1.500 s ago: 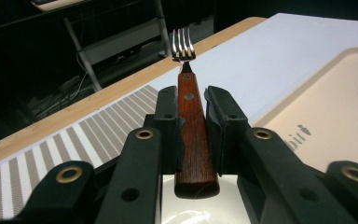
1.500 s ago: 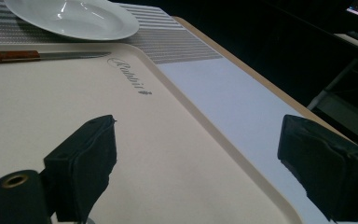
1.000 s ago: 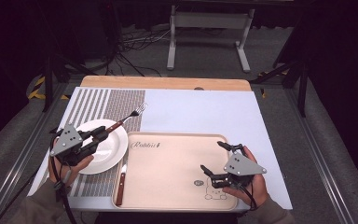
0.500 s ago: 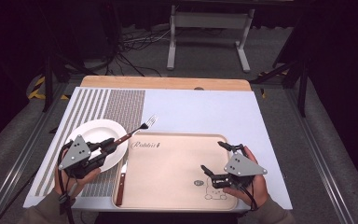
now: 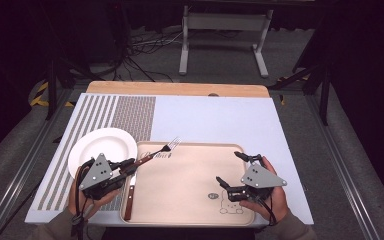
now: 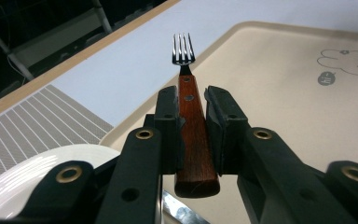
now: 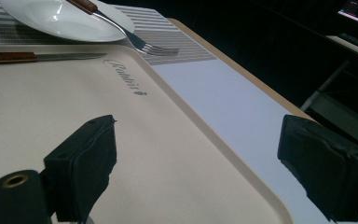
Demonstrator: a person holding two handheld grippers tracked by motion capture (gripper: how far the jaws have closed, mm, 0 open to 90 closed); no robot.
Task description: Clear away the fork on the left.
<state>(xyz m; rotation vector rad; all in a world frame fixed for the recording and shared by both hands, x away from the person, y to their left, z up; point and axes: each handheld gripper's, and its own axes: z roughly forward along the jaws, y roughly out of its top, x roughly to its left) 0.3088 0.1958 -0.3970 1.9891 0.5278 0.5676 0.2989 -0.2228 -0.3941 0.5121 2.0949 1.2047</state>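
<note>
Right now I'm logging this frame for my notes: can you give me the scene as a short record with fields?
left gripper: shut on the fork's wooden handle
fork: lifted, tines over the tray's far left corner
right gripper: open, holding nothing, above the tray
tray: beige, rabbit print
knife: on the tray's left edge
plate: white, left of the tray

Grey carpeted floor (image 5: 220,60) around a wooden-edged table (image 5: 180,88) with a pale blue top. Beyond the table: a light grey metal stand (image 5: 223,30) on two splayed feet, and loose black cables (image 5: 140,55) on the floor. Dark surroundings at the far side; yellow-black hazard tape (image 5: 42,94) at left.
</note>
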